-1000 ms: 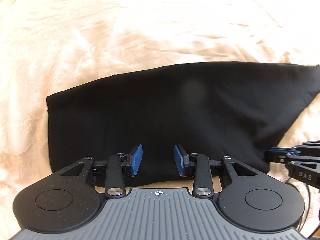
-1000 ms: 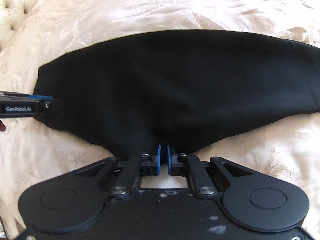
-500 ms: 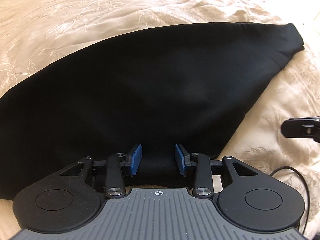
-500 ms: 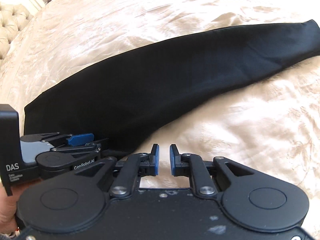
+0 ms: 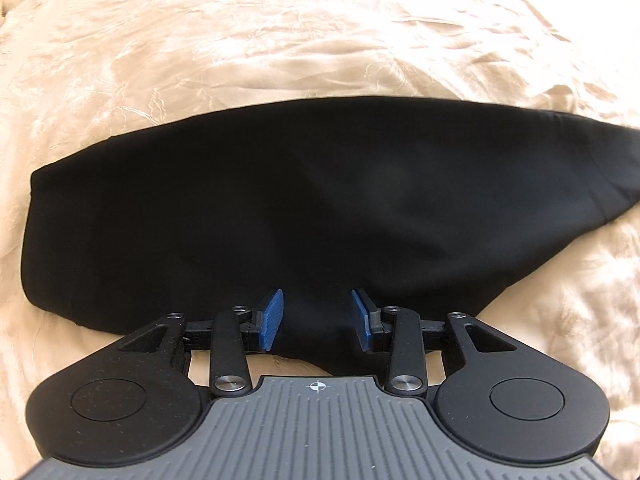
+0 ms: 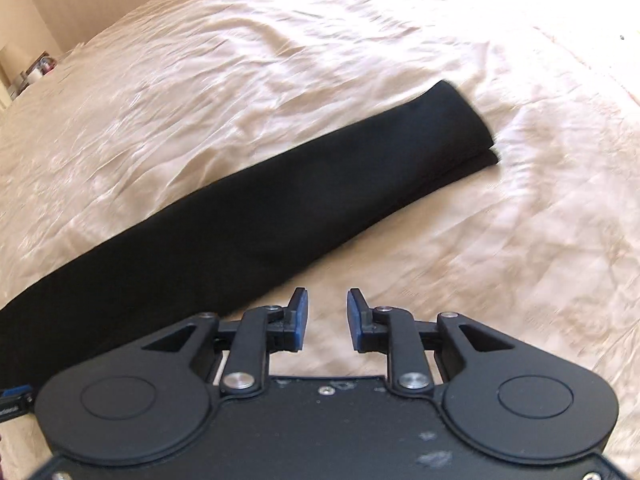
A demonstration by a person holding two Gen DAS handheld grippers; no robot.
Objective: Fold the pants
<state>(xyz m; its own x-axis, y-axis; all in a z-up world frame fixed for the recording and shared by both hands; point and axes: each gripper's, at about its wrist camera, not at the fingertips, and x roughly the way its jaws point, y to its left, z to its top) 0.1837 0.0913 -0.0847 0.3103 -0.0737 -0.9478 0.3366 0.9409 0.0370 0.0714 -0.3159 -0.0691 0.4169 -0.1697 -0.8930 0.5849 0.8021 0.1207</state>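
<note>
Black pants lie flat on a cream bedspread, folded lengthwise, legs stacked. In the left wrist view my left gripper is open, its blue pads over the near edge of the pants, holding nothing. In the right wrist view the pants run as a long strip from lower left to the leg hems at upper right. My right gripper is open and empty above bare bedspread, just right of the pants' near edge. A sliver of the left gripper shows at the lower left edge.
The wrinkled cream bedspread surrounds the pants on all sides. A wall and a bedside corner with small items show at the far upper left in the right wrist view.
My right gripper opened from nearly shut and swung right off the pants, now facing the leg hems. My left gripper stayed open and shifted back left along the pants' near edge.
</note>
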